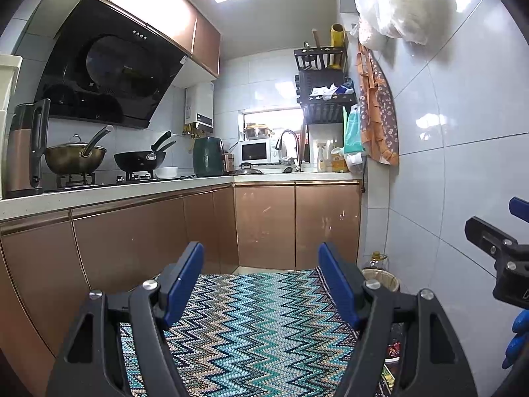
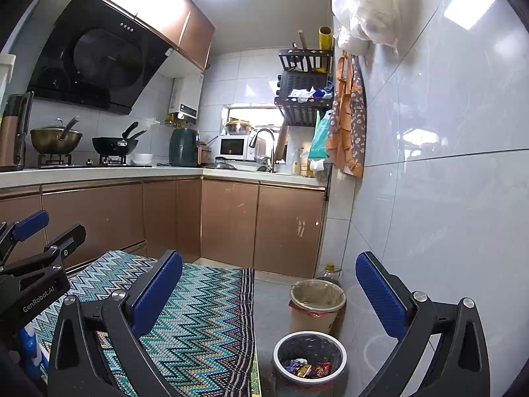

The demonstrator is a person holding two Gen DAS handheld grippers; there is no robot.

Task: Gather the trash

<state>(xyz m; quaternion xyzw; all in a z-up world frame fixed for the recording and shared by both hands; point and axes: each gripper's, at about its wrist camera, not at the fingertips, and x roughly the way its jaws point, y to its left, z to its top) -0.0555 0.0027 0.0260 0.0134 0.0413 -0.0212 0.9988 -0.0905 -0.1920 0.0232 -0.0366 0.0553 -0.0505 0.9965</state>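
In the right wrist view a small white-rimmed bin with a black liner [image 2: 309, 360] stands on the floor and holds colourful wrappers [image 2: 307, 369]. A beige bin with a clear liner [image 2: 316, 304] stands behind it by the wall. My right gripper [image 2: 269, 292] is open and empty above the floor, the bins between its fingers. My left gripper [image 1: 261, 281] is open and empty over the zigzag rug [image 1: 244, 330]. The beige bin [image 1: 382, 278] shows past its right finger. The left gripper also shows at the right wrist view's left edge [image 2: 36, 231].
Brown cabinets [image 1: 264, 225] run along the left and far side under a white counter [image 1: 132, 188] with pans, a kettle and a microwave. A tiled wall [image 2: 429, 182] is on the right. An oil bottle [image 2: 330, 271] stands behind the beige bin.
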